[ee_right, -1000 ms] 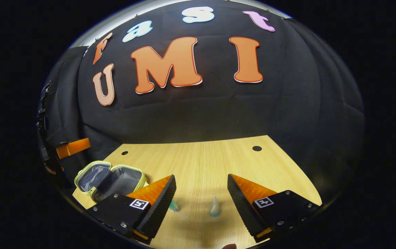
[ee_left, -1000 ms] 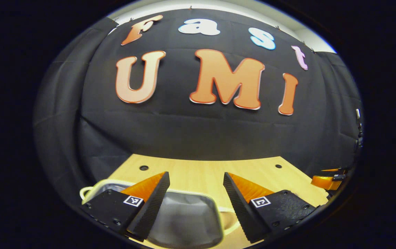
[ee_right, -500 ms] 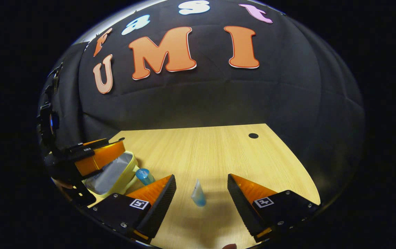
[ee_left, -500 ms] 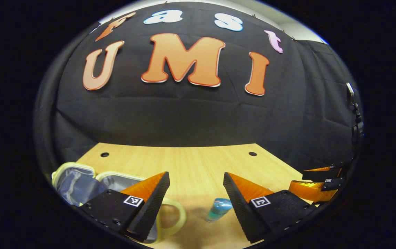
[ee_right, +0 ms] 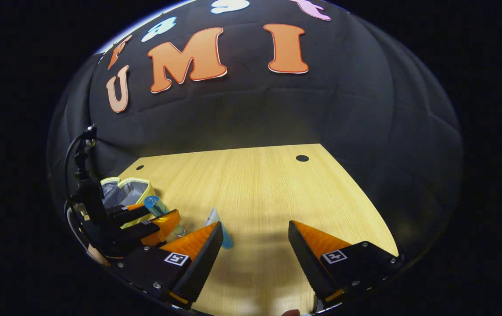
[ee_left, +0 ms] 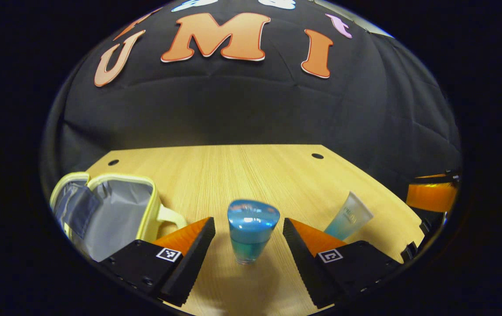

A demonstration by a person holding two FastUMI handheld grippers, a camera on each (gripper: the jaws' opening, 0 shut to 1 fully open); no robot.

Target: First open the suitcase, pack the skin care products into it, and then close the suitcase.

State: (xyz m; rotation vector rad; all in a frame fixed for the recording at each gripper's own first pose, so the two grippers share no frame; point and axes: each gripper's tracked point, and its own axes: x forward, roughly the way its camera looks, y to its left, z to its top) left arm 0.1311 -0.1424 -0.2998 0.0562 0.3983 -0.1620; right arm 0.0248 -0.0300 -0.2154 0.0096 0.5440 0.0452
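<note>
A small yellow-rimmed suitcase (ee_left: 119, 210) lies open on the wooden table, grey lining up, at the left of the left gripper view. A blue bottle (ee_left: 251, 235) stands upright between the fingers of my left gripper (ee_left: 247, 226), which is open with a gap on each side. A pale blue tube (ee_left: 347, 216) lies to its right. In the right gripper view, my right gripper (ee_right: 255, 228) is open over bare table. The tube (ee_right: 219, 226) sits by its left finger, partly hidden. Farther left are the bottle (ee_right: 155, 205), the left gripper (ee_right: 150, 224) and the suitcase (ee_right: 133, 191).
The wooden table (ee_right: 259, 184) has round holes near its far corners (ee_right: 302, 158) and ends at the black cloth wall. Bare table stretches ahead and to the right of my right gripper. The right gripper's orange finger (ee_left: 431, 197) shows at the right edge of the left gripper view.
My left gripper has swung right from over the suitcase and dropped lower, so the blue bottle now stands between its fingers. The tube has slid from between my right gripper's fingers to its left finger.
</note>
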